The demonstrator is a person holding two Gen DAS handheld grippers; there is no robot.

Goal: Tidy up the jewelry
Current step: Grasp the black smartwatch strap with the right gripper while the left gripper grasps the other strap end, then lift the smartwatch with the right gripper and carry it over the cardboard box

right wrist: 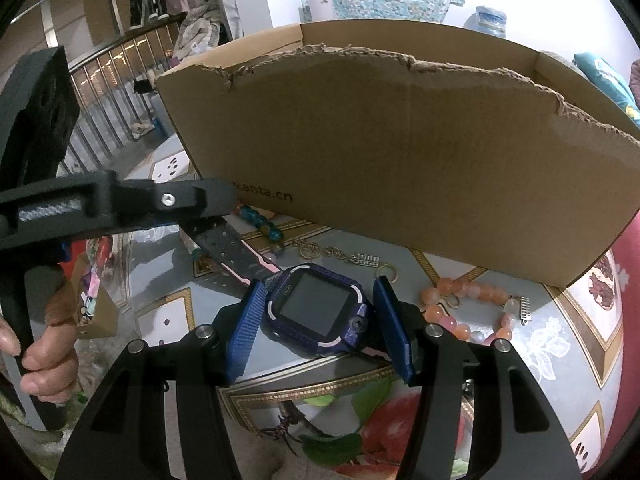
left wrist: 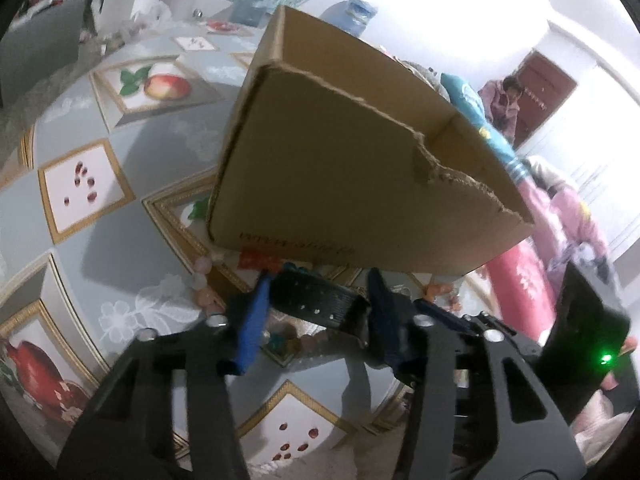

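Here the right gripper [right wrist: 318, 322] clamps the purple watch [right wrist: 318, 314] on the worktop [right wrist: 560, 344], just before the cardboard box [right wrist: 400, 148]'s torn wall. The left gripper [left wrist: 316, 314] is clamped on its black strap [left wrist: 320, 300]; beads [right wrist: 464, 312] crowd the right side.

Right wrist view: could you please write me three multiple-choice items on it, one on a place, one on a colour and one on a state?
1. Where does the orange bead bracelet lie?
A on the floor
B on the table, right of the watch
C on top of the watch

2. What colour are the pads of the right tongs?
A red
B green
C blue

3. How is the watch's screen?
A dark
B lit white
C covered by cloth

Key: B, it rests on the patterned table beside the watch; C, both ribbed pads are blue; A, the screen shows nothing.
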